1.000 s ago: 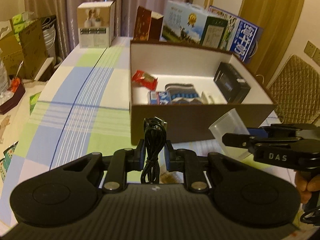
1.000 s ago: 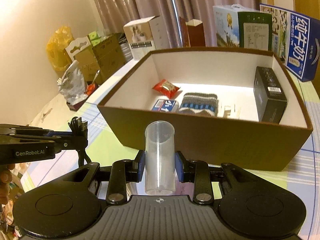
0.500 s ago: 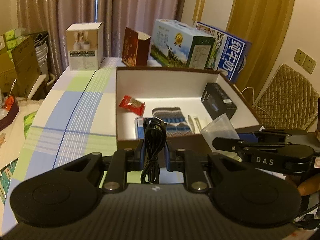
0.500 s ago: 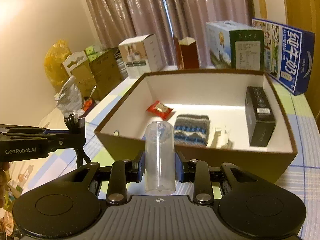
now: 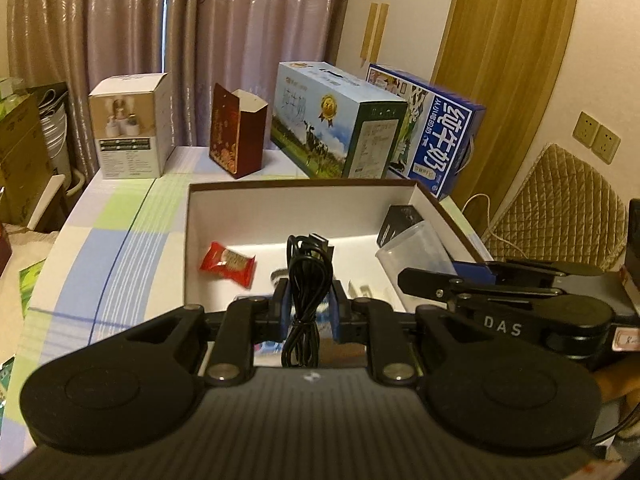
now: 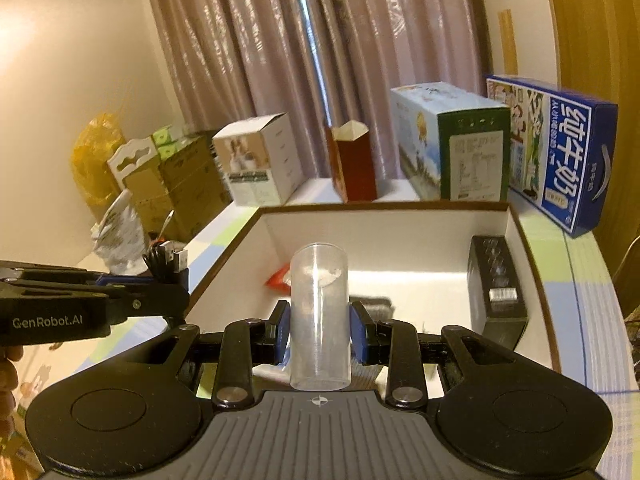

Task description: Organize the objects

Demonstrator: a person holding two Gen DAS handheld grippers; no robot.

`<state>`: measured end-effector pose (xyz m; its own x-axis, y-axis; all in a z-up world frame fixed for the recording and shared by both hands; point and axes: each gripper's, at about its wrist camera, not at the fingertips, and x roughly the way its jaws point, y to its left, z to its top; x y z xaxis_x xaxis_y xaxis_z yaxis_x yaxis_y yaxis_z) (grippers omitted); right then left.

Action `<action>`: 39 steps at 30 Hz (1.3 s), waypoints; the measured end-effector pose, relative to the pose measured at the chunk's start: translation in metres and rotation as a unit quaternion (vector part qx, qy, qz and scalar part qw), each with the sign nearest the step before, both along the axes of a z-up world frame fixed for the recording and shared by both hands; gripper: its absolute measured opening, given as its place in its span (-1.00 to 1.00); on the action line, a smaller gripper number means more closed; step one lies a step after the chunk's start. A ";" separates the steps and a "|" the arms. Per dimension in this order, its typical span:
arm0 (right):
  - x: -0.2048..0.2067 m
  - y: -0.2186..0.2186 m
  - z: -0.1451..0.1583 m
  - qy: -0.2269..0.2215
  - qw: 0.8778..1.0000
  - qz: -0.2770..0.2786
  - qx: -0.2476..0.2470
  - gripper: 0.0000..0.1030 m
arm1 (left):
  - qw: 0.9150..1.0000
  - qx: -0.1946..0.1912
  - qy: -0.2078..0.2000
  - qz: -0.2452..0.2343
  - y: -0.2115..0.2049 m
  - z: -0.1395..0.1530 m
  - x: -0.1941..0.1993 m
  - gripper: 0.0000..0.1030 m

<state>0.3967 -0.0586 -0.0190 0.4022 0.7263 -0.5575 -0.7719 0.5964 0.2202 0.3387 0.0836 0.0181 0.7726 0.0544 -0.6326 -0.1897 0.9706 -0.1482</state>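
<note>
Handling properties: the coiled black USB cable (image 5: pixel 306 280) is light and limp; the left gripper (image 5: pixel 306 312) has its jaws clenched across the bundled middle of the loops, the sound place to hold it. The clear plastic cup (image 6: pixel 319 316) is light, thin-walled and slippery, and probably buckles if squeezed hard; the right gripper (image 6: pixel 319 334) jaws grasp its side wall at mid-height, rim pointing away. Both items hang above the near edge of the open brown box (image 6: pixel 532 264) on the table (image 5: pixel 116 240).

Legible markings: "DAS" and "GenRobot.AI" on the gripper bodies; "纯牛奶" on the blue milk carton (image 6: pixel 568 160).
</note>
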 end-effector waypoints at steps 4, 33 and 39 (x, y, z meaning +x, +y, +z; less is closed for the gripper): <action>0.018 0.005 0.001 -0.006 1.000 -0.013 -0.003 -0.44 | 1.000 0.004 0.003 -0.002 0.004 -0.001 0.027 -0.70; 0.123 0.033 -0.038 0.007 0.995 -0.068 -0.070 -0.44 | 0.994 0.026 0.108 -0.003 0.032 -0.078 0.161 -0.70; 0.132 0.037 -0.045 0.016 0.994 -0.074 -0.080 -0.44 | 0.990 0.034 0.133 0.001 0.037 -0.096 0.176 -0.70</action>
<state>0.5285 -0.0213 -0.0643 0.4779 0.5612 -0.6758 -0.6670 0.7325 0.1366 0.5151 0.1201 -0.0781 0.5783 0.1047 -0.8091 -0.2145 0.9763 -0.0271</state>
